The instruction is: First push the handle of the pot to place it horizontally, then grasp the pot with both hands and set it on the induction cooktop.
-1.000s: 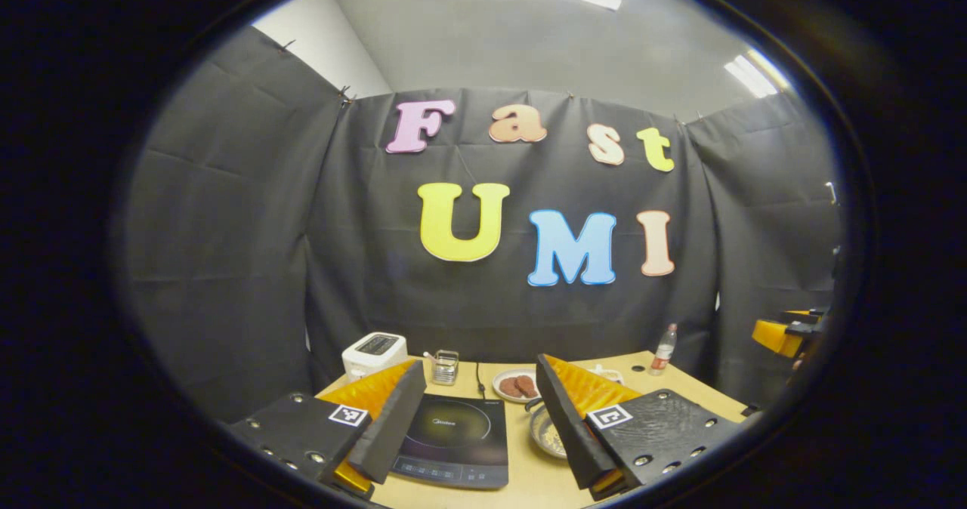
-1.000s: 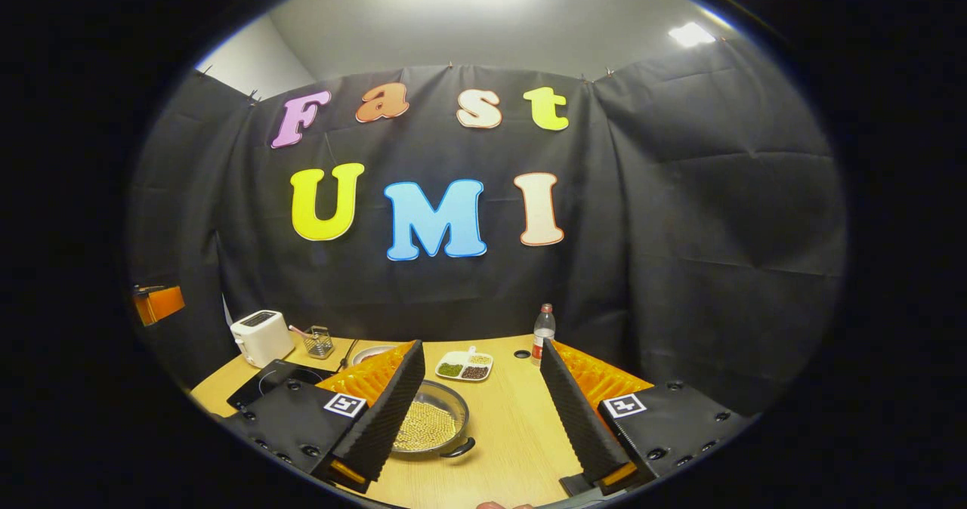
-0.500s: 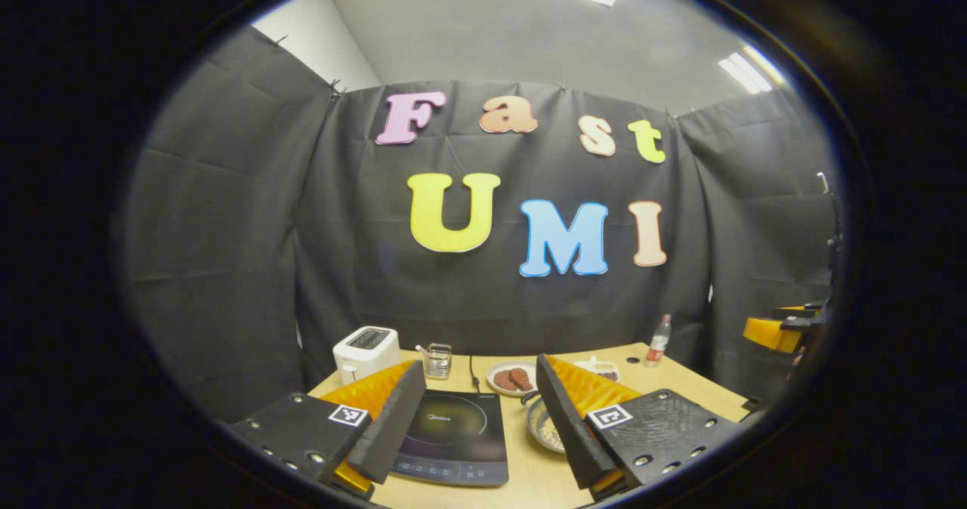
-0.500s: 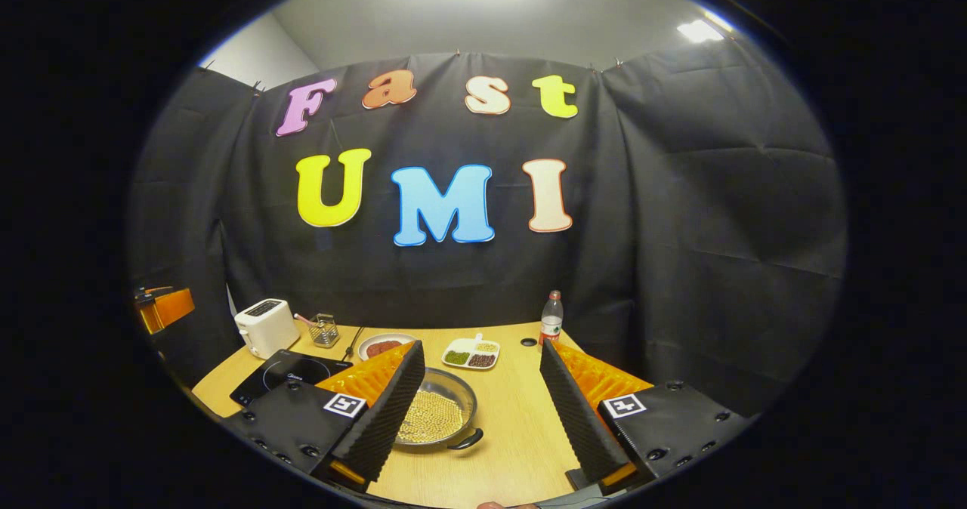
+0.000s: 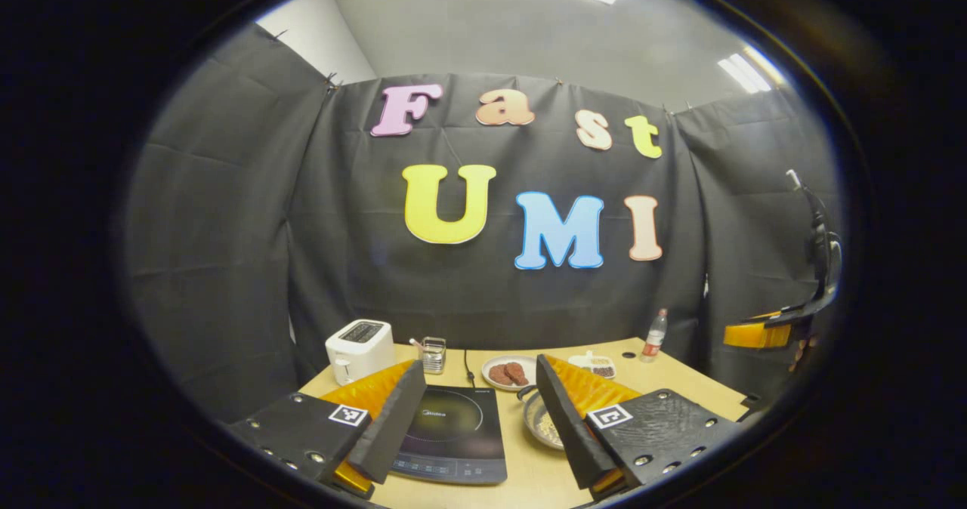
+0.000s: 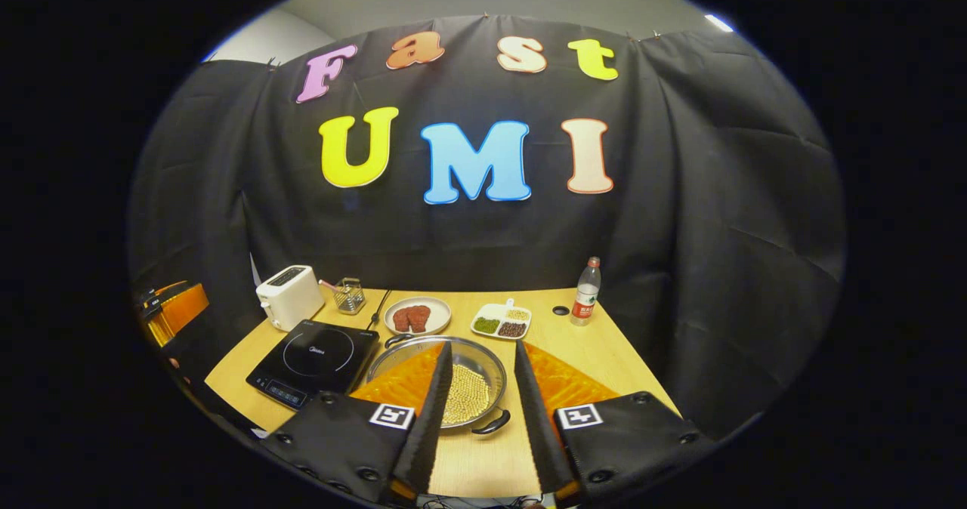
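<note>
A metal pot (image 6: 468,377) filled with pale beans is being seen on the wooden table (image 6: 589,350) just right of the black induction cooktop (image 6: 313,362), not on it. Its two dark side handles are lying on a slanted line: one (image 6: 492,423) is pointing toward the camera and slightly right, the other (image 6: 396,338) toward the far left. The right gripper (image 6: 477,411) is being held above the pot's near rim, its fingers parted by a narrow gap, gripping nothing. The left gripper (image 5: 476,426) is being held wide apart over the cooktop (image 5: 452,433), empty.
</note>
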Motion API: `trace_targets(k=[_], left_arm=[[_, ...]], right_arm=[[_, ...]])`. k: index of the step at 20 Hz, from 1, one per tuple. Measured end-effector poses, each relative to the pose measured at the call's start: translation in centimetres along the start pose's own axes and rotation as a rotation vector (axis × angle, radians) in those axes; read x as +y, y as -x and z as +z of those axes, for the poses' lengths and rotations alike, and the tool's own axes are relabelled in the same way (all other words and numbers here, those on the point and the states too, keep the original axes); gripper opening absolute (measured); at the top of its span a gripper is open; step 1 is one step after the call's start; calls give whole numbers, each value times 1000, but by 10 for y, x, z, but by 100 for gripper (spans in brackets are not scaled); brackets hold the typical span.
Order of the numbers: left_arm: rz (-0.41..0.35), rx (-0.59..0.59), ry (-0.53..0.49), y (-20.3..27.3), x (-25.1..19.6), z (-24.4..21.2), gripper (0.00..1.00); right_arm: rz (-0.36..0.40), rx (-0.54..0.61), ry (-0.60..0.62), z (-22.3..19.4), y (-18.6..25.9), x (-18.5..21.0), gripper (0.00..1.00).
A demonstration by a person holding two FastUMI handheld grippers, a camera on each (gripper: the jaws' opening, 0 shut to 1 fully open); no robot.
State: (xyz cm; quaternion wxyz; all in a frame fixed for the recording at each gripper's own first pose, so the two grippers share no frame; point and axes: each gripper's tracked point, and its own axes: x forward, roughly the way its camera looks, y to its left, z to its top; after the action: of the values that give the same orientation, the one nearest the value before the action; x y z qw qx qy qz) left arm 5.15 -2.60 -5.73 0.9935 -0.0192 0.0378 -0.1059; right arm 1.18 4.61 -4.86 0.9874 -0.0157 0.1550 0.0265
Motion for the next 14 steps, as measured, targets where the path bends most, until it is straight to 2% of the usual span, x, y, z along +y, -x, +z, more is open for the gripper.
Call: trace_targets(k=[2, 3, 4, 5, 6, 7, 8, 9, 10, 12, 13, 14], left_arm=[[7, 6, 10, 1, 5, -5, 94], [13, 12, 14, 1, 9, -8, 94], [20, 25, 18, 2, 13, -12, 94], [27, 41, 22, 5, 16, -17, 89], [32, 52, 25, 7, 19, -20, 94], [38, 59, 24, 9, 21, -21, 89], [48, 66, 19, 11, 24, -22, 94], [60, 74, 10, 13, 27, -23, 94], [76, 84, 2, 15, 30, -24, 89], [100, 105, -1, 17, 29, -28, 89], [106, 111, 2, 18, 27, -30, 84], [110, 119, 3, 17, 24, -30, 89]], right_arm=[[34, 44, 29, -4, -12, 11, 43], [51, 81, 56, -13, -17, 17, 21], [70, 114, 79, -17, -22, 22, 14], [83, 148, 107, -26, -25, 25, 8], [82, 180, 140, -32, -30, 24, 8], [97, 199, 161, -39, -35, 27, 12], [99, 210, 176, -40, -38, 27, 12], [134, 227, 186, -46, -41, 33, 6], [159, 241, 193, -52, -43, 35, 6], [253, 303, 155, -72, -46, 47, 2], [285, 338, 119, -81, -48, 50, 2], [305, 371, 87, -87, -48, 51, 2]])
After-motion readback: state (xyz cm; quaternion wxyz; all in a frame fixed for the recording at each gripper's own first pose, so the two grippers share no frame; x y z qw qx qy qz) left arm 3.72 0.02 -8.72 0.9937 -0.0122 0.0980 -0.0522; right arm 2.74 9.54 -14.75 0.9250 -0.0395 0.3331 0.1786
